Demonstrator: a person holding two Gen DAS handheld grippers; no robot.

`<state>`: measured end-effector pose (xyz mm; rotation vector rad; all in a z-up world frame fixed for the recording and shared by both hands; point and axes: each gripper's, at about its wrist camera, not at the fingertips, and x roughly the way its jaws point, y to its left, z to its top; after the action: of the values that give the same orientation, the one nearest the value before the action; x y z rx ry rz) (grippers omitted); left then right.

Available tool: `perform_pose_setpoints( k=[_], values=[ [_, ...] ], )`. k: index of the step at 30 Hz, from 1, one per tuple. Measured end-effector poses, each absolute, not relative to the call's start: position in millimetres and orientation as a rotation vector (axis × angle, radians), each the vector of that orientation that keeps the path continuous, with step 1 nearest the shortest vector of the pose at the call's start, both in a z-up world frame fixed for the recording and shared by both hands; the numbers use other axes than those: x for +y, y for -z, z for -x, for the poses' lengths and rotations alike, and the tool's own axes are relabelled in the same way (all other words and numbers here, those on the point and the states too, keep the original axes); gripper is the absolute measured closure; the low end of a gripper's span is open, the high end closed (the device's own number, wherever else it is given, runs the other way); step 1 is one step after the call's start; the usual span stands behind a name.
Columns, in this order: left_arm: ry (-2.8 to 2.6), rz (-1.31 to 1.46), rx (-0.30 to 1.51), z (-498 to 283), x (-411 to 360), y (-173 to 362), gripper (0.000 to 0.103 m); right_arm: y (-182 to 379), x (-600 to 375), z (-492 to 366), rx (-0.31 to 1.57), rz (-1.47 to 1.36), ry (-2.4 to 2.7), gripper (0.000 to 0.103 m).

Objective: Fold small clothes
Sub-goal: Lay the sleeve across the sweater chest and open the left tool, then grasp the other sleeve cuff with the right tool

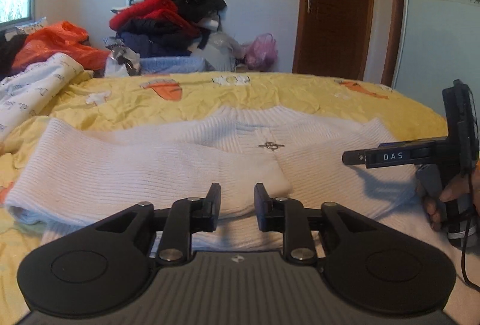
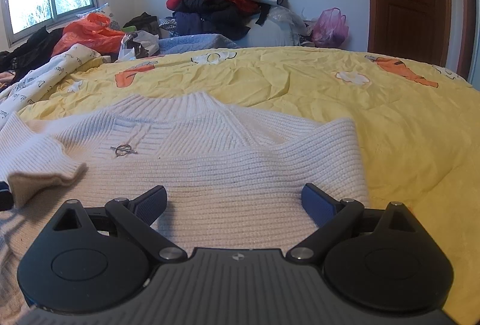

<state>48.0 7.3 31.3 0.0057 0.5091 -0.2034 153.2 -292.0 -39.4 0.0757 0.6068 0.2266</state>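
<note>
A white sweater [image 1: 168, 163] lies flat on a yellow bedspread [image 1: 270, 97], collar toward the far wall, a small metal pin [image 1: 270, 145] on its chest. Its left sleeve [image 1: 126, 175] is folded across the body, cuff near the middle. The left gripper [image 1: 237, 205] hangs just over that cuff, jaws narrowly apart with nothing between the pads. The right gripper [image 2: 234, 205] sits over the sweater's right side, jaws wide and empty. A hand [image 1: 450, 193] holds it. Behind the bed stands 1 clothes pile [image 1: 177, 16].
</note>
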Motion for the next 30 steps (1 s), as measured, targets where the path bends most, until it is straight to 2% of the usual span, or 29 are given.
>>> perform_pose_setpoints(
  k=[2,4,6,7,11,12,14,16,19,21,22,23,24,25,30],
  values=[
    [0.151,0.033,0.517,-35,24,-30,0.053,40,-289,-153,0.610,-0.059,-0.222,0.006],
    [0.108,0.105,0.564,-32,47,-24,0.046,38,-282,-154,0.629,-0.013,-0.226,0.002],
    [0.075,0.179,0.623,-31,66,-11,0.041,27,-274,-155,0.658,0.009,-0.203,0.008],
    [0.071,0.235,0.648,-31,77,-4,0.035,18,-271,-153,0.661,-0.041,-0.211,0.012],
    [0.139,0.340,0.608,-32,89,1,0.008,-12,-249,-143,0.656,-0.333,-0.455,0.005],
    [0.142,0.313,0.615,-34,84,1,0.006,-12,-236,-147,0.703,-0.360,-0.510,0.006],
    [0.136,0.245,0.631,-36,74,0,0.003,-5,-213,-158,0.799,-0.399,-0.569,0.016],
    [0.135,0.220,0.636,-36,70,0,0.002,5,-195,-169,0.867,-0.437,-0.579,0.021],
    [0.153,0.271,0.623,-34,78,2,0.001,16,-177,-175,0.897,-0.459,-0.571,0.022],
    [0.165,0.309,0.612,-33,84,3,0.001,15,-170,-174,0.882,-0.456,-0.573,0.029],
    [0.168,0.319,0.610,-33,85,3,0.001,13,-168,-173,0.883,-0.449,-0.578,0.041],
    [0.170,0.324,0.608,-33,85,3,0.000,13,-167,-174,0.892,-0.438,-0.585,0.068],
    [0.171,0.324,0.609,-33,85,3,0.000,14,-167,-175,0.905,-0.421,-0.576,0.085],
    [0.171,0.322,0.609,-33,85,3,0.000,15,-168,-177,0.912,-0.415,-0.578,0.089],
    [0.172,0.324,0.608,-33,85,3,0.000,6,-177,-169,0.860,-0.438,-0.612,0.089]
  ],
)
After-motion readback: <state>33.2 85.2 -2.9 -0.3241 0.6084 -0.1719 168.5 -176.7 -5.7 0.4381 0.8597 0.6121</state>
